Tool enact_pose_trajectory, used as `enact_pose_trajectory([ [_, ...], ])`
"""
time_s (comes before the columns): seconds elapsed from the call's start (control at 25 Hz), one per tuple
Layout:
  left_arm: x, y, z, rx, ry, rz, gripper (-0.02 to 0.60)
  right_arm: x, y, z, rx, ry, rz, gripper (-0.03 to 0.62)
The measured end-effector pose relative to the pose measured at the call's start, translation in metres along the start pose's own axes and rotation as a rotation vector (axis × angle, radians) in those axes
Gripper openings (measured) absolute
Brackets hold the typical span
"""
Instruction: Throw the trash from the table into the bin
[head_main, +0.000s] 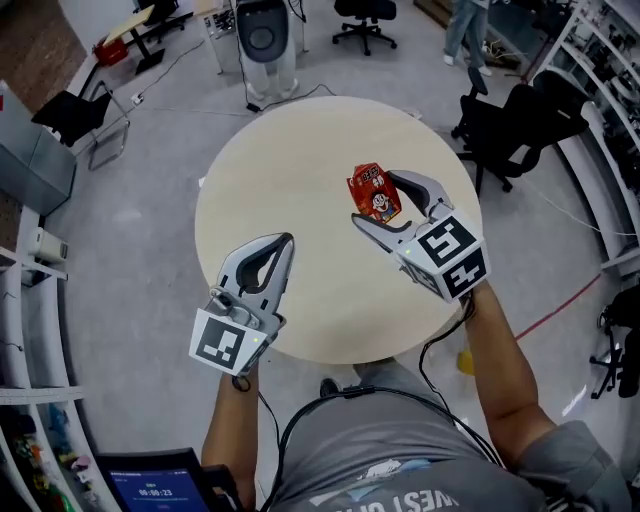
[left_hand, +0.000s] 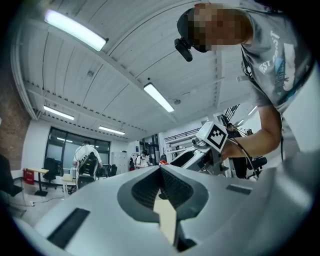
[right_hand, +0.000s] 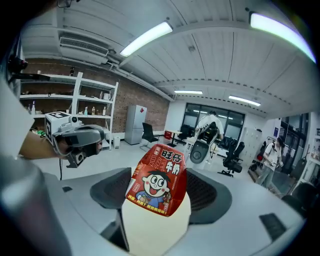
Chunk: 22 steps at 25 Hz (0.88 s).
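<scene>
While both tools hang over the round counter (head_main: 290, 170), only the right tool (head_main: 373, 199) has something in it: its jaws stand wide and clamp a red carton (head_main: 376, 193) by its sides. In the right gripper view the carton (right_hand: 157, 184) sits upright between the pads of the right tool (right_hand: 159, 176), a cartoon face and print on its front, its base clear of the pale counter (right_hand: 155, 227) below. From the head view it hangs over the counter's right half, toward the far edge.

The left tool (head_main: 285, 243) is closed and empty. In the left gripper view its jaws meet at the tips (left_hand: 161, 169), with nothing between them but a strip of counter showing through the gap lower down. It is over the counter's near left part, well apart from the carton.

A white bin (head_main: 265, 40) with a dark round opening stands on the floor beyond the counter's far edge. A black office chair (head_main: 515, 125) stands to the counter's right.
</scene>
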<state>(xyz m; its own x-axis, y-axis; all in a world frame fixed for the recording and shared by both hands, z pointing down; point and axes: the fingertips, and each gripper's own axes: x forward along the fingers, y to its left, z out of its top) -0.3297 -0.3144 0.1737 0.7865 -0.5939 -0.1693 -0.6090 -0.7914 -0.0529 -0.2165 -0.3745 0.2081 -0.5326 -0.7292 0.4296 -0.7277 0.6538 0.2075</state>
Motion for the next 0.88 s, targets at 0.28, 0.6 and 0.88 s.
enact_pose_trajectory([
  [0.28,-0.038,-0.042,0.055,0.071,-0.106,-0.042,0.043,-0.077,0.068,0.045,-0.081,-0.098,-0.009,0.353],
  [0.6,-0.057,-0.102,0.094,0.106,-0.166,-0.132,0.043,-0.162,0.121,0.058,-0.12,-0.148,-0.055,0.353],
  [0.88,-0.032,-0.178,0.102,0.106,-0.169,-0.281,0.043,-0.247,0.121,0.032,-0.069,-0.15,-0.17,0.353],
])
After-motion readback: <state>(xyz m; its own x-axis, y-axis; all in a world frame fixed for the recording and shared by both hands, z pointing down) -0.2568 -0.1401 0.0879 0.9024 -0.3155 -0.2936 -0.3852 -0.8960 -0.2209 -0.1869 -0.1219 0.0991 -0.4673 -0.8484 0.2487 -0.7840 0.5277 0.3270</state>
